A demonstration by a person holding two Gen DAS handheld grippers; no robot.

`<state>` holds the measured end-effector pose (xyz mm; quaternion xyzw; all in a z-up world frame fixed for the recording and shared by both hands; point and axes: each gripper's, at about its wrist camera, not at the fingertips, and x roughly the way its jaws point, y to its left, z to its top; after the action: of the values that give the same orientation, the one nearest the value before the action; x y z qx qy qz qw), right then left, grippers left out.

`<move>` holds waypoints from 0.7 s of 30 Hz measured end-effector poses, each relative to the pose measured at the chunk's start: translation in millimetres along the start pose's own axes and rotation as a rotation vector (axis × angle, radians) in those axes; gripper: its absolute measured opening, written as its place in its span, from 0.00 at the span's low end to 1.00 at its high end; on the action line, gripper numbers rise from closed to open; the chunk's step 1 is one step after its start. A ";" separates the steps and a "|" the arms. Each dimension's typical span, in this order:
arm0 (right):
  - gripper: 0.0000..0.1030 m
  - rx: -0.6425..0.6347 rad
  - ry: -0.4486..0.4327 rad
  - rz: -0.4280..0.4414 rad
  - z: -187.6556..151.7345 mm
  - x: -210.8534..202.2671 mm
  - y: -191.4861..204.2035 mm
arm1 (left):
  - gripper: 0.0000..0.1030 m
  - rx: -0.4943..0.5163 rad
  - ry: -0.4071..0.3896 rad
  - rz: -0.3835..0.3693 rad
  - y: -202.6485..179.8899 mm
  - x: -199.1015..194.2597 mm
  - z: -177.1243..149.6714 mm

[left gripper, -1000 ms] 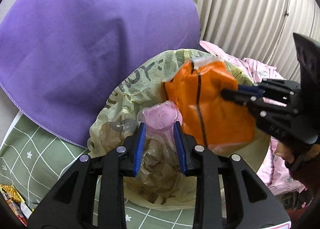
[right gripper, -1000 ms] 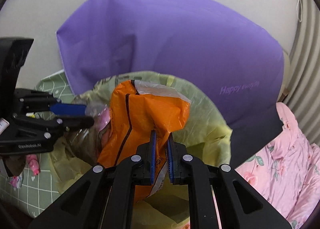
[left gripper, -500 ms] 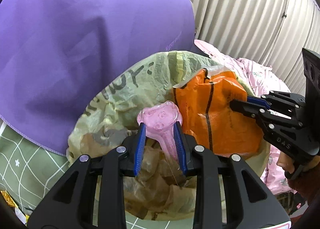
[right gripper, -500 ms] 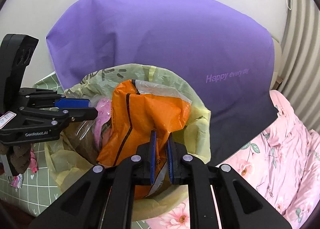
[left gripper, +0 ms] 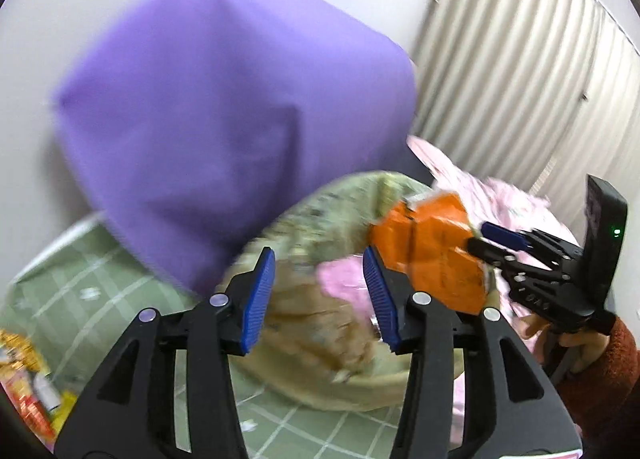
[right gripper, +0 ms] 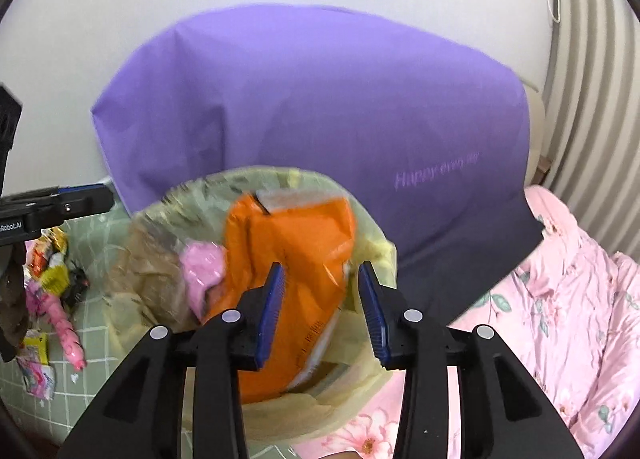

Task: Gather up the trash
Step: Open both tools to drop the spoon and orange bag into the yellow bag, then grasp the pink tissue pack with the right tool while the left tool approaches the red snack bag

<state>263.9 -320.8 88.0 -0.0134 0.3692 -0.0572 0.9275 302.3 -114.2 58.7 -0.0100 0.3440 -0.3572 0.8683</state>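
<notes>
Both claws [left gripper: 318,295] agape above bin [right gripper: 372,243]

Both wrist cameras are looking forward and down along their own fingers, close above the yellow-lined bin [left gripper: 352,203] [right gripper: 372,255]. The left view is facing it from the left, the right view from the right; both are sharing the bin and purple cloth [left gripper: 240,111] [right gripper: 320,111].

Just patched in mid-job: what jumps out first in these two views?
The orange bag sticking up out of the yellow-green trash bag, with a pink wrapper beside it. Both the left gripper and right gripper are open over it. Behind looms a big purple cloth.
</notes>
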 end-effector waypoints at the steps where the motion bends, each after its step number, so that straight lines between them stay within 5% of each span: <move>1: 0.36 -0.001 -0.017 0.013 2.8 -4.6 3.8 | 0.42 -0.013 -0.018 0.031 6.5 -9.4 -3.1; 11: 0.39 -0.151 -0.053 0.343 -4.7 -8.7 107.7 | 0.44 -0.185 -0.086 0.406 101.5 -122.8 -91.2; 21: 0.41 -0.472 0.145 0.806 -69.8 7.9 255.3 | 0.46 -0.404 -0.082 0.648 157.5 -207.8 -187.8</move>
<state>246.3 -67.0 14.6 -0.0755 0.4118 0.3922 0.8191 179.8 176.3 -3.4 -0.0860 0.3578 0.0117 0.9297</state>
